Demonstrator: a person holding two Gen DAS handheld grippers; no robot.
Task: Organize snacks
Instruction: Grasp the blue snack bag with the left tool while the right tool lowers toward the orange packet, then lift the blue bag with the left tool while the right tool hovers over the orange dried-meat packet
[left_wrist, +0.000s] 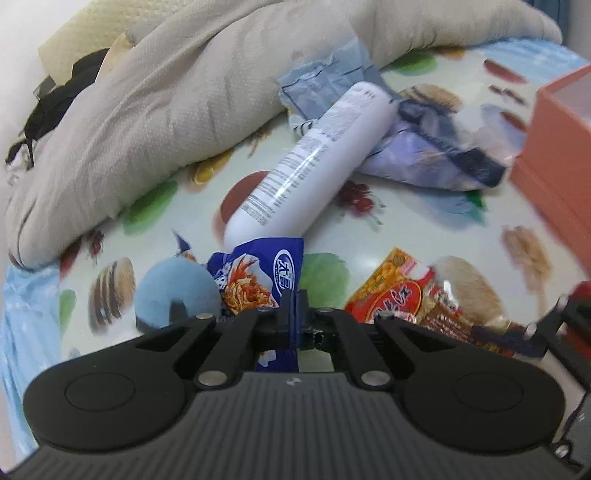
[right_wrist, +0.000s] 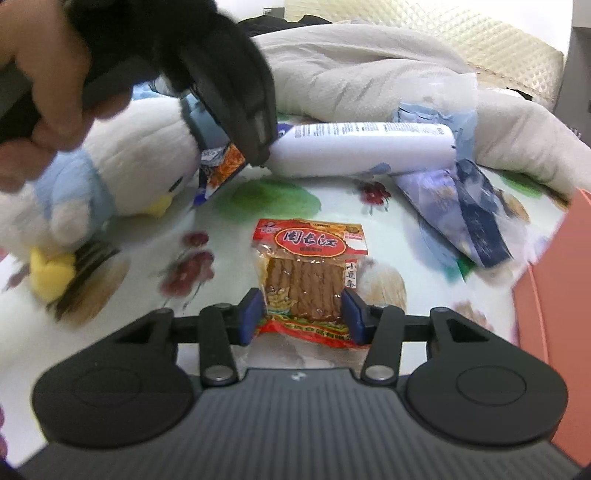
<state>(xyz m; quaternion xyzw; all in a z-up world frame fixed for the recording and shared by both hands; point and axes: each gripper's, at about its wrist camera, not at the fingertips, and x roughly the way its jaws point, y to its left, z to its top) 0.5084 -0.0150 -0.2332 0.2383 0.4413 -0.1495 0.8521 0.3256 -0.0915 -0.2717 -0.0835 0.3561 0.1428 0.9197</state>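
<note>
My left gripper is shut on the edge of a blue snack packet with a shrimp picture, held just above the printed cloth. In the right wrist view the same gripper comes in from the upper left in a person's hand, with the blue packet hanging from it. My right gripper has its blue pads against both sides of a red and brown snack packet. That packet's red top also shows in the left wrist view.
A white bottle lies on its side behind the packets. A plush penguin lies at the left, a crumpled blue bag at the right. An orange box stands at the right edge. A grey blanket is heaped at the back.
</note>
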